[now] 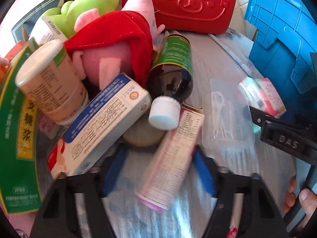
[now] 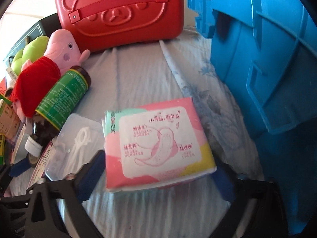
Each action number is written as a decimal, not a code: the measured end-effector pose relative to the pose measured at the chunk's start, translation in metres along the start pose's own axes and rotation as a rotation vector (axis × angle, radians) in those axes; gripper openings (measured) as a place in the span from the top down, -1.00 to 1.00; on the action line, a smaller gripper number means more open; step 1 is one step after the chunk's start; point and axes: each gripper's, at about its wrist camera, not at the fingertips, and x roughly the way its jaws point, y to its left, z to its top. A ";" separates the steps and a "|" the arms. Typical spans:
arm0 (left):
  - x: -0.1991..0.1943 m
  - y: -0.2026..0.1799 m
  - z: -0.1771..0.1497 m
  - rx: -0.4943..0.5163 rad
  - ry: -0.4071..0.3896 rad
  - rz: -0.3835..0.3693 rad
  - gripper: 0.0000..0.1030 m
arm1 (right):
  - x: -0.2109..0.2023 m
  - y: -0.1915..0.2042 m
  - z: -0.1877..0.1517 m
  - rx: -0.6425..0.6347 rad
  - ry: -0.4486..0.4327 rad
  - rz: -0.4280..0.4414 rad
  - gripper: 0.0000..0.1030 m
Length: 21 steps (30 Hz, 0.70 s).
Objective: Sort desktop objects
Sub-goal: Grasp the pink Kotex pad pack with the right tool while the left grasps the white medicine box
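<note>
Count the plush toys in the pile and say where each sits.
2. A pink pig plush in a red dress lies on top of the pile, against the red case. A green plush sits behind it at the far left. Others may be buried.

Bright daylight from the rear washes out the top edges; fisheye curvature, slight motion blur below.

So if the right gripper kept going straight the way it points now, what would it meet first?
The pink pad packet. It already lies between the right gripper fingers, flat on the pale cloth. Past it the cloth looks bare up to the red case, though depth is hard to judge.
</note>
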 end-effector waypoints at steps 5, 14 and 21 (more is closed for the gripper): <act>-0.011 0.005 -0.015 -0.019 0.027 -0.013 0.30 | -0.012 0.022 -0.014 -0.070 0.041 0.024 -0.59; -0.033 0.004 -0.054 -0.057 0.052 0.000 0.44 | -0.051 0.036 -0.075 -0.143 0.126 0.094 -0.60; -0.072 0.003 -0.072 -0.068 -0.015 0.015 0.45 | -0.082 0.044 -0.093 -0.186 0.083 0.094 -0.59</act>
